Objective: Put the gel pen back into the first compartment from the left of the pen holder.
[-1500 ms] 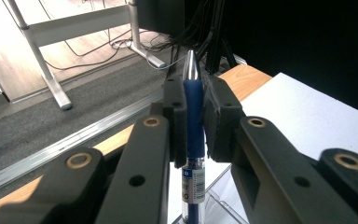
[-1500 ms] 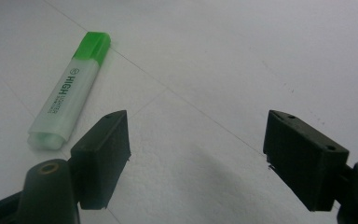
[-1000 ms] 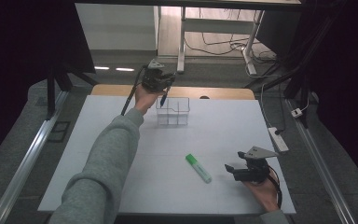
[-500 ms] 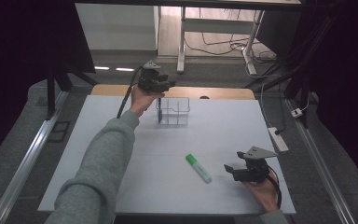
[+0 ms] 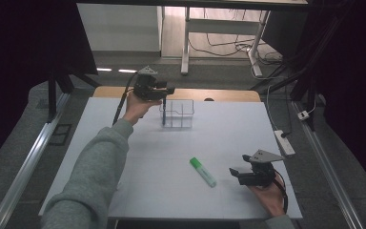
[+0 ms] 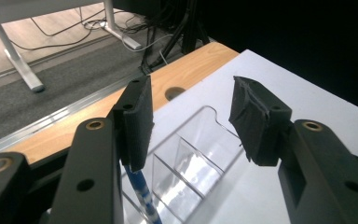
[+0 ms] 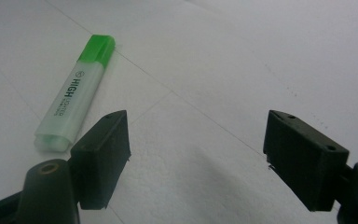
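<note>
A clear acrylic organizer stands at the far middle of the white table. A blue pen stands upright in its left compartment. My left gripper hovers just above and left of the organizer. Its jaws have just been opening and now stand open with nothing between the pads; the pen's top is below the left pad. A green highlighter lies flat at the near right. My right gripper rests open just to its right, with nothing in it.
The white tabletop ends at a wooden strip with a cable hole along the far edge. A power strip lies off the table's right edge. Dark floor and desk legs lie beyond.
The left gripper's jaws opened and let go of the blue pen, which now stands in the organizer. The left hand drew slightly left and up. The right hand stayed still.
</note>
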`<state>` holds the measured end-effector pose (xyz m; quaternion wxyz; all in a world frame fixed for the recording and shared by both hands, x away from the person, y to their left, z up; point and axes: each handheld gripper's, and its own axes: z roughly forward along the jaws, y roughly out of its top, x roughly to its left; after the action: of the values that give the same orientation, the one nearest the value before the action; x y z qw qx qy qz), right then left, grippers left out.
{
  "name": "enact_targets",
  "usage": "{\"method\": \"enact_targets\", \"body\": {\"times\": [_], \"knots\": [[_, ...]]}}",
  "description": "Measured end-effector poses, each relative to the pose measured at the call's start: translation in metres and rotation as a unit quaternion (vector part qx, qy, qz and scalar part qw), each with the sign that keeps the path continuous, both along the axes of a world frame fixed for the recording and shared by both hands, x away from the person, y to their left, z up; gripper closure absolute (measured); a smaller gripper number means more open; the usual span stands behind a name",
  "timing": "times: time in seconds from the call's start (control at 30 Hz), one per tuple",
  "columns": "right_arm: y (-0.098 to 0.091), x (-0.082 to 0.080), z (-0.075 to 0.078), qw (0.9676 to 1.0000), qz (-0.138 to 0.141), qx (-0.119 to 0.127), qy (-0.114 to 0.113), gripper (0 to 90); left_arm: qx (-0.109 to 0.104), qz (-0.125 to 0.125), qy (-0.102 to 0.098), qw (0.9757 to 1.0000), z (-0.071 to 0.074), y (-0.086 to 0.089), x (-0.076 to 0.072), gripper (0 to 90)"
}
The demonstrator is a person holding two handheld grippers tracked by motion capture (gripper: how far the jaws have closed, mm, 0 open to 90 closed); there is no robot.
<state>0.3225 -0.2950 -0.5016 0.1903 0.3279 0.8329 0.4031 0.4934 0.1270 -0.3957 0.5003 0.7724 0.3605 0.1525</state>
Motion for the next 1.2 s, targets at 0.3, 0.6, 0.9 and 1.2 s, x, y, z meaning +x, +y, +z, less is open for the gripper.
{"method": "enact_targets", "body": {"times": [0.3,0.6,0.9,1.2], "knots": [[0.0,-0.001,0.001,1.0,-0.001,-0.001,-0.002,22.2,-0.004,-0.02,0.0,0.9998,-0.006,0.018,-0.026,49.5],[0.001,-0.001,0.001,1.0,0.001,0.001,-0.002,22.2,0.032,-0.026,0.016,0.999,-0.018,0.039,-0.049,49.3],[0.003,-0.002,0.002,1.0,0.002,-0.002,-0.002,22.2,0.042,-0.025,0.023,0.9986,-0.029,0.056,-0.077,49.3],[0.003,-0.002,0.002,1.0,0.003,-0.002,-0.003,22.2,0.056,-0.015,0.018,0.9982,-0.033,0.068,-0.112,48.3]]}}
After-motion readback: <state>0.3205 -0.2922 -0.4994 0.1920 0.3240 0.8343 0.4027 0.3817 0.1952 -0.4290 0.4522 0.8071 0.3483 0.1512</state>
